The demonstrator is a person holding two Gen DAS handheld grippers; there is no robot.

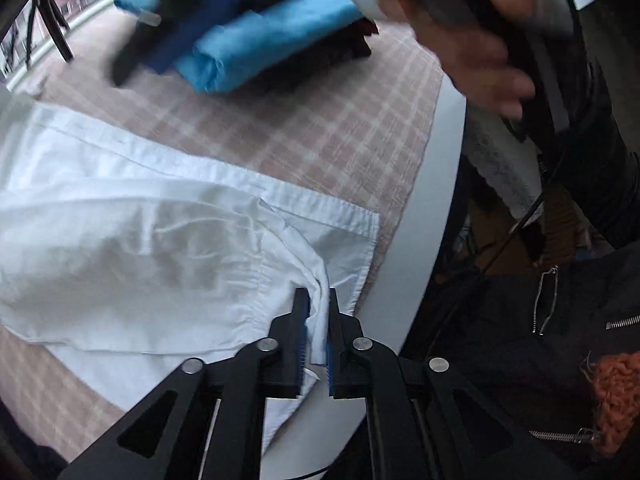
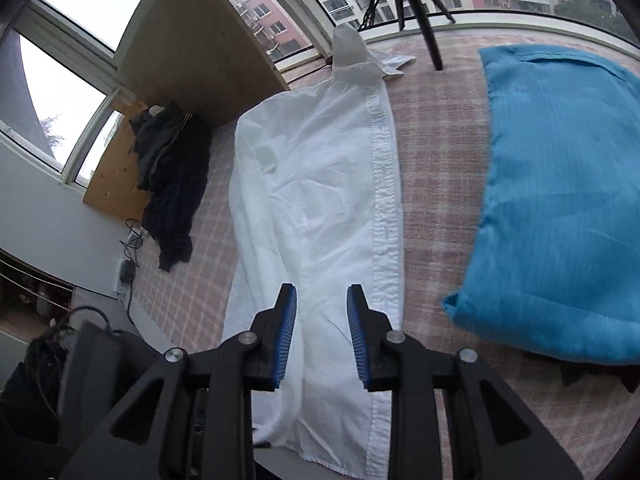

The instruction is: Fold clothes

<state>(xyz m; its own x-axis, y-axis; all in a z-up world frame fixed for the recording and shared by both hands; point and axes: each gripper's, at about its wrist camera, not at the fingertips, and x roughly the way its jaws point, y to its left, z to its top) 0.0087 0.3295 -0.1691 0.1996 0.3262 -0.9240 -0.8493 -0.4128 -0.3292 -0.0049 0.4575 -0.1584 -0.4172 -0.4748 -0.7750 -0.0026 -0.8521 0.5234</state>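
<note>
While the left claw [image 1: 319, 312] pinches the white shirt [image 1: 140, 248], the right claw [image 2: 321, 312] gapes.

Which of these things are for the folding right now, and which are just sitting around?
For the folding:
white shirt
left gripper, with a bunch of shirt cloth between its jaws
right gripper, open above the shirt

Just sitting around:
folded blue cloth
black garment
tripod
checked tablecloth
</note>
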